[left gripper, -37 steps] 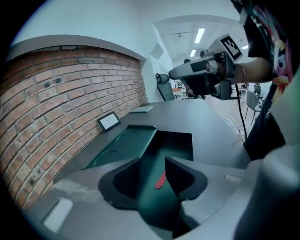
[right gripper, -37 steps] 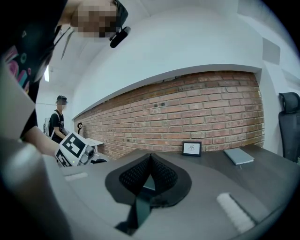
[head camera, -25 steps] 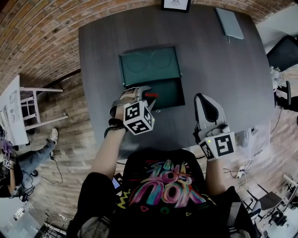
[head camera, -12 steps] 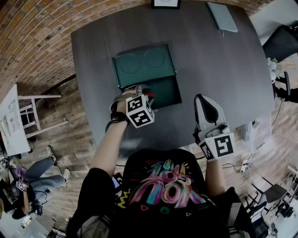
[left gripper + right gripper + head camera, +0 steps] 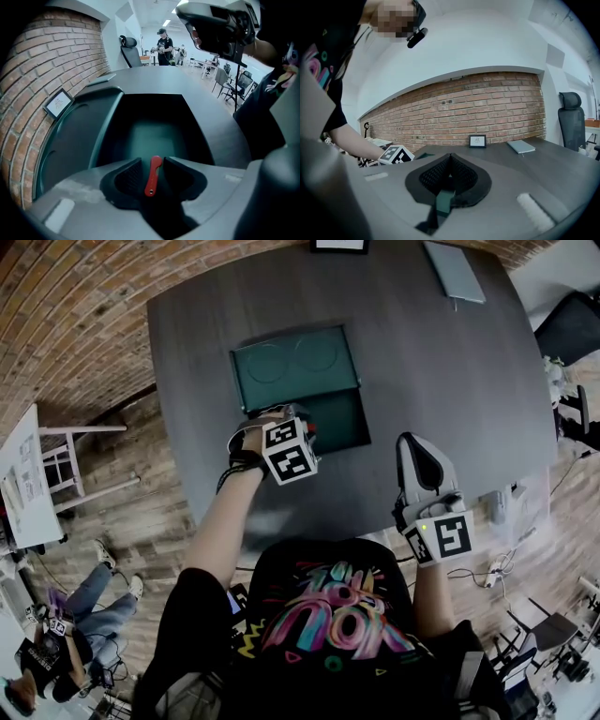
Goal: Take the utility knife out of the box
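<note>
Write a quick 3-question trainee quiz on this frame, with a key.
1. True or false: the right gripper holds something.
2. The green box on the table is: A open, B closed, C upside down.
3. Fill in: the left gripper is closed on a red ____.
Key: 1 false, its jaws are together and empty; 2 A; 3 utility knife.

A black short-sleeved T-shirt (image 5: pixel 380 563) bears a pink, yellow and teal graphic (image 5: pixel 328 615); a dark band (image 5: pixel 234 465) circles the left wrist. The grey left gripper (image 5: pixel 302 420) and right gripper (image 5: pixel 410 439) carry white cubes (image 5: pixel 289 452) (image 5: pixel 441 537) with black square markers.
</note>
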